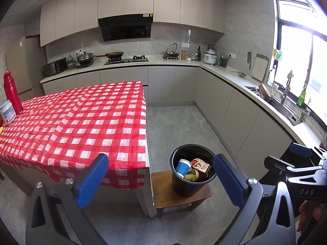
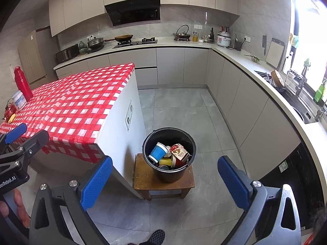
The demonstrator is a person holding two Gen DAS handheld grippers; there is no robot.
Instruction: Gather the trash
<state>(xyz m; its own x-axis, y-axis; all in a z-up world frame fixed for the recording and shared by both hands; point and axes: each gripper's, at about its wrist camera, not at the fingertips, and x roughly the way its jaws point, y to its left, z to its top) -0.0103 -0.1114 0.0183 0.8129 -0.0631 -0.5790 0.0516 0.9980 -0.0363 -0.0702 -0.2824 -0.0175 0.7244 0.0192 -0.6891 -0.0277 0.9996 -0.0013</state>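
A black bucket (image 1: 185, 186) stands on a small wooden stool (image 1: 163, 192) beside the table's near right corner. It holds a blue cup (image 1: 182, 167), a red carton (image 1: 201, 165), a yellow piece (image 1: 189, 176) and other rubbish. My left gripper (image 1: 161, 180) is open and empty, hanging above and short of the bucket. In the right wrist view the same bucket (image 2: 171, 175) with the blue cup (image 2: 157, 152) and red carton (image 2: 179, 152) lies ahead of my right gripper (image 2: 164, 182), also open and empty. Each gripper shows at the edge of the other's view.
The table with a red checked cloth (image 1: 71, 122) carries a red bottle (image 1: 11, 91) and a white jar (image 1: 7, 112) at its far left. Kitchen counters (image 2: 235, 59) and a sink (image 2: 302, 110) line the back and right. Grey floor (image 2: 184, 106) stretches between. A shoe (image 2: 157, 236) is below.
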